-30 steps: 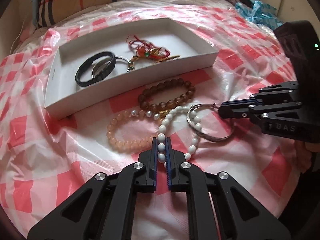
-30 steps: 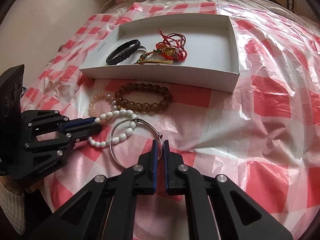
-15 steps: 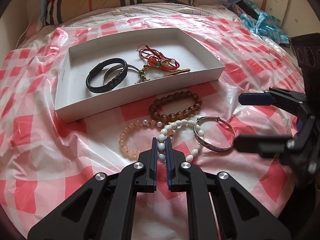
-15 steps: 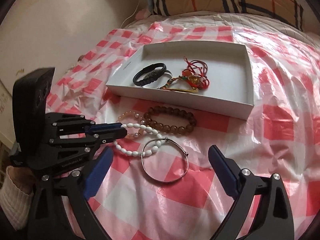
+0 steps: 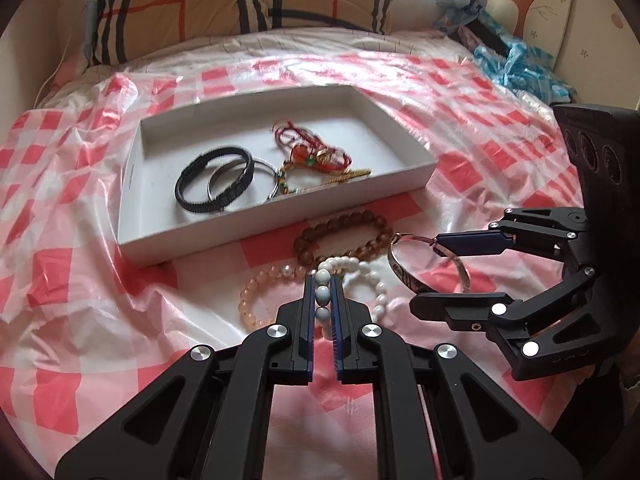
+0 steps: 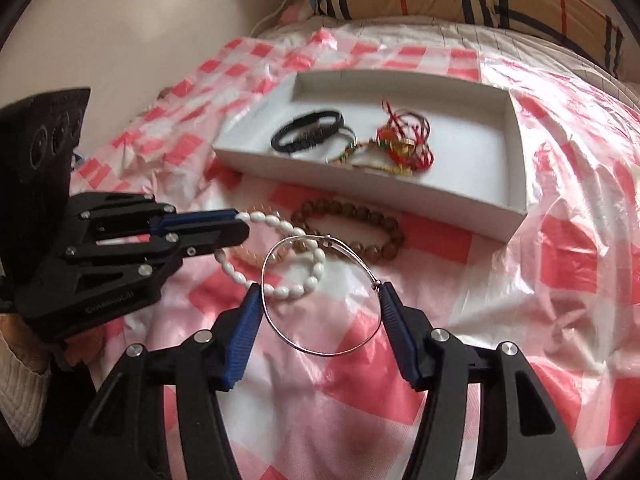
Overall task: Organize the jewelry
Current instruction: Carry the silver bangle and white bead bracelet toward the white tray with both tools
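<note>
White tray (image 5: 136, 184) far on the checked bed cover (image 5: 80, 320), holding a black bracelet (image 5: 214, 180). Nearer, left gripper (image 5: 323, 300) clamped on white bead bracelet (image 6: 280, 226); right gripper (image 6: 318, 320) spread wide around silver bangle (image 6: 320, 296). Tray-rim lettering unreadable.

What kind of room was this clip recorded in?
Most likely a bedroom, with the work done on a bed. A plaid pillow lies at the far end, a checked plastic sheet covers a soft, rumpled surface, and the white box of bracelets sits directly on it.
</note>
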{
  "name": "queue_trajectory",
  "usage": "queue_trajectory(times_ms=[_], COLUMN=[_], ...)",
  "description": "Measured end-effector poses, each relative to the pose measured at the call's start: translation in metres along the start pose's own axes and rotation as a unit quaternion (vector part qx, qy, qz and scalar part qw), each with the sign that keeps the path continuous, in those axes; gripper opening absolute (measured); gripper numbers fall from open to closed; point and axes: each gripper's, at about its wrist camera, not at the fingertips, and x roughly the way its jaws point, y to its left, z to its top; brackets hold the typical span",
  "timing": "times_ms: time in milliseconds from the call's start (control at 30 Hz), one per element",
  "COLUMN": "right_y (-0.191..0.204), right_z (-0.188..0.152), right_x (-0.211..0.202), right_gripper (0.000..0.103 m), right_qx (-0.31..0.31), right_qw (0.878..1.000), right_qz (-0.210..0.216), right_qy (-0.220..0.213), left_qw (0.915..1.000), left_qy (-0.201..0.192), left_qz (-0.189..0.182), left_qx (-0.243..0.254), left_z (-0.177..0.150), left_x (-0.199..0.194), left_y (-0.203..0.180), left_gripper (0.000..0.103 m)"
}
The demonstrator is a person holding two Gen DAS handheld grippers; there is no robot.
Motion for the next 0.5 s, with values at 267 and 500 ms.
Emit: queue_trajectory(times_ms=[267,500], right_y=[-0.006,-0.006], right_z=[0.009,0.011], right_x=[-0.018,-0.021], right_gripper=[0.058,0.058], right_qx=[0.022,0.026], right_qw=[0.999,0.998], right_qz=[0.004,0.005], right_qy=[-0.048,-0.057], left_qw=[0.9968,0.9938], left_qy=[-0.051,-0.072], left_qz=[0.056,0.078], left_qx=[0.026,0.034], left_z=[0.007,0.011], left_x=[-0.014,-0.022], left_y=[-0.011,-0.013], left_gripper=[0.007,0.007])
